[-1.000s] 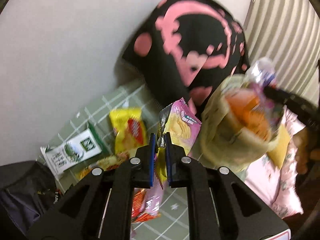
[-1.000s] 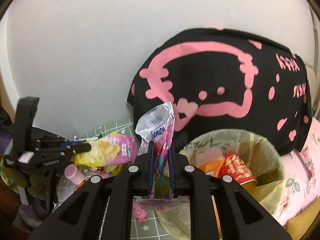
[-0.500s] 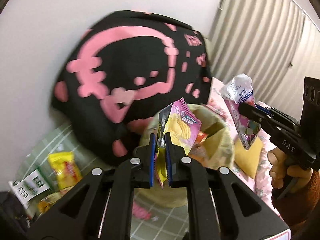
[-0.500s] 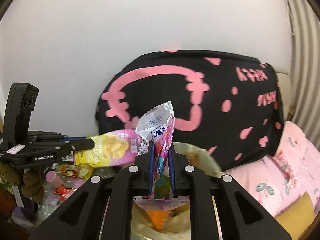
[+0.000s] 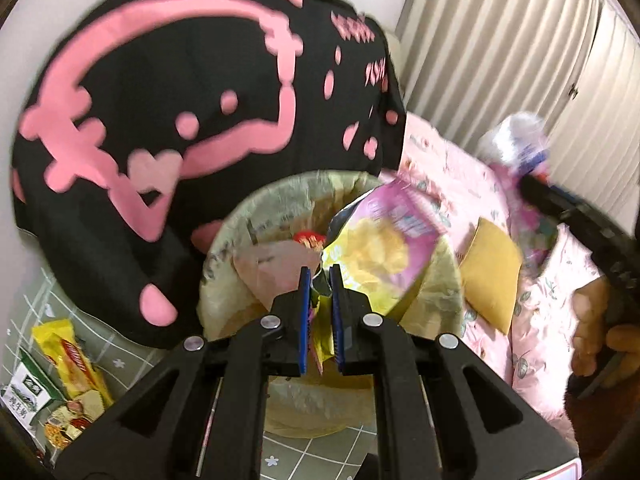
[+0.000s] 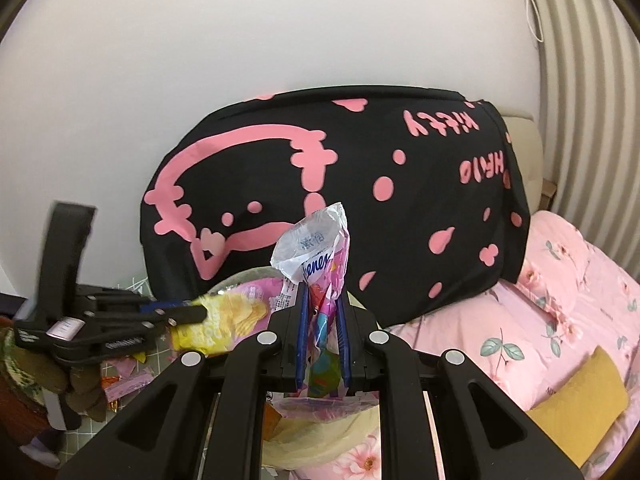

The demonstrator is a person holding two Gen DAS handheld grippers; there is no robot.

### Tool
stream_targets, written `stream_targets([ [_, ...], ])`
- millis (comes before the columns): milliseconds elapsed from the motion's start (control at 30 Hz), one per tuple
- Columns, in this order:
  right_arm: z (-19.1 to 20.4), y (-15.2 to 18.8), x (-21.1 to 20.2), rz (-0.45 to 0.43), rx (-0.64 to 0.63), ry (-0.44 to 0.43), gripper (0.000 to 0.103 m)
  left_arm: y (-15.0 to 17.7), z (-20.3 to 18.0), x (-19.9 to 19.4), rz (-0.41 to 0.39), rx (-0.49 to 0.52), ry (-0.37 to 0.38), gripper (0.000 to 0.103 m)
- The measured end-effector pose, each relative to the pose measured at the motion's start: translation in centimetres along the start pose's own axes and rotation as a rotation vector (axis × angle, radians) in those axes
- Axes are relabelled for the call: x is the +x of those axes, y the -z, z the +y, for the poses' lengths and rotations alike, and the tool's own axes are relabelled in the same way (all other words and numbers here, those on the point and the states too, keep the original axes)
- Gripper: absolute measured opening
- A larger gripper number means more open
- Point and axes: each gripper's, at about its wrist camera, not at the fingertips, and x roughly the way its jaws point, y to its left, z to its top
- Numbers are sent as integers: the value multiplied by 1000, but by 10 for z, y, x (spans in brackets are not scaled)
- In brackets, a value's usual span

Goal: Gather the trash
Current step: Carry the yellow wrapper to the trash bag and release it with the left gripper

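1. Trash reached its drop: our left gripper (image 5: 320, 280) clenched the pink-and-yellow crisp packet (image 5: 384, 244) above the lined round bin (image 5: 224, 256).
2. Our right gripper (image 6: 322, 304) clasped a crumpled white-and-pink wrapper (image 6: 316, 248); releasing directly over the bin seemed wisest.

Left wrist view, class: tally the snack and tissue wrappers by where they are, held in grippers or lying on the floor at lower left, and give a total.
Held in grippers: 2, the chip bag and the tissue wrapper.
Lying on the floor: 3, the yellow packet, the green-white packet and the small packet.
Total: 5
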Motion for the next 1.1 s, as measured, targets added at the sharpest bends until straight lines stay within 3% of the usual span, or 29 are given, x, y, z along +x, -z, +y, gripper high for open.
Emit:
stream_targets([
  [167,-15,6,-4,5,28,27,14,4,-10,44,95,41,-26,9],
  [367,-23,13,1,30,47,21,14,11,-14,69,125,49,-47,11],
  [400,-21,14,3,33,44,15,14,11,-13,65,113,34,-34,13],
  [467,-17,15,8,42,38,-6,14,11,-9,53,88,10,-3,37],
  [500,-14,16,12,47,35,-16,14,11,-8,45,79,4,2,42],
  [767,31,16,56,101,-35,-121,14,20,28,-24,-62,-127,-70,49],
  [933,56,35,107,249,-103,-128,14,43,58,-58,-134,-228,-146,53],
  [1100,61,59,136,364,-121,-80,14,65,80,-73,-136,-299,-164,53],
])
